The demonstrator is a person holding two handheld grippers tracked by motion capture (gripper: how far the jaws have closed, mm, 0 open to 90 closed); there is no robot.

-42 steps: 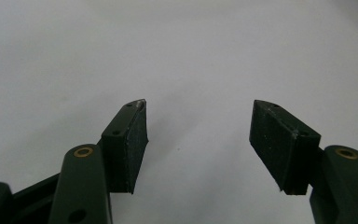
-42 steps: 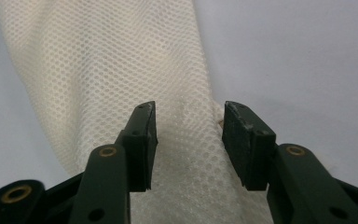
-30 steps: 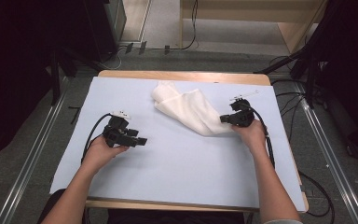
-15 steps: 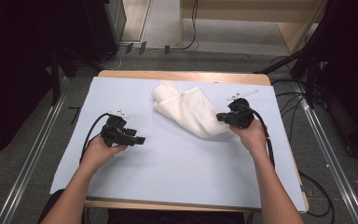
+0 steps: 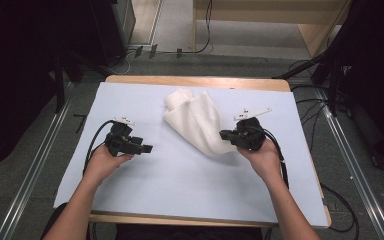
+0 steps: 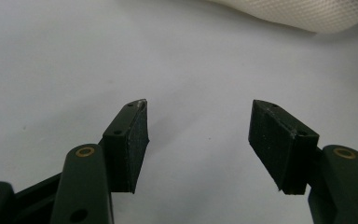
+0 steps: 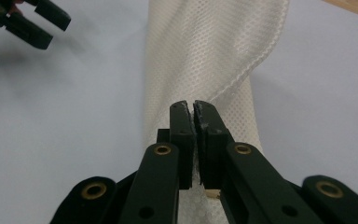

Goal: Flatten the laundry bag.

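Cloth (image 5: pixel 196 120), one piece only, white mesh, lay rumpled across the middle of the pale blue mat (image 5: pixel 180 190), running from the far centre down toward the right hand. Counted on the table: one cloth, one mat, two grippers, two trailing cables (one to each gripper). Right gripper (image 5: pixel 225 134) clamped on the near right end of the cloth, black jaws pressed together with the mesh pinched between them; seen plainly in the right gripper view, pads (image 7: pixel 185 122) all but meeting on a fold of cloth (image 7: pixel 214 51), which stretched away from the jaws with its stitched hem curving off to one side. Held slightly lifted at that end, as far as could be told, the rest draped on the mat. Left gripper (image 5: pixel 147 148) well apart from the cloth, over bare mat at the left, jaws spread wide and holding nothing; in the left gripper view two pads (image 6: pixel 135 140) stood far apart above the mat (image 6: pixel 74 56), with an edge of the cloth (image 6: pixel 303 14) at the top of the picture, beyond the jaws and untouched. Also glimpsed in the upper corner of the right gripper view, the left gripper (image 7: pixel 42 25), jaws parted. Wooden table edge (image 5: pixel 195 80) showed along the far side of the mat.
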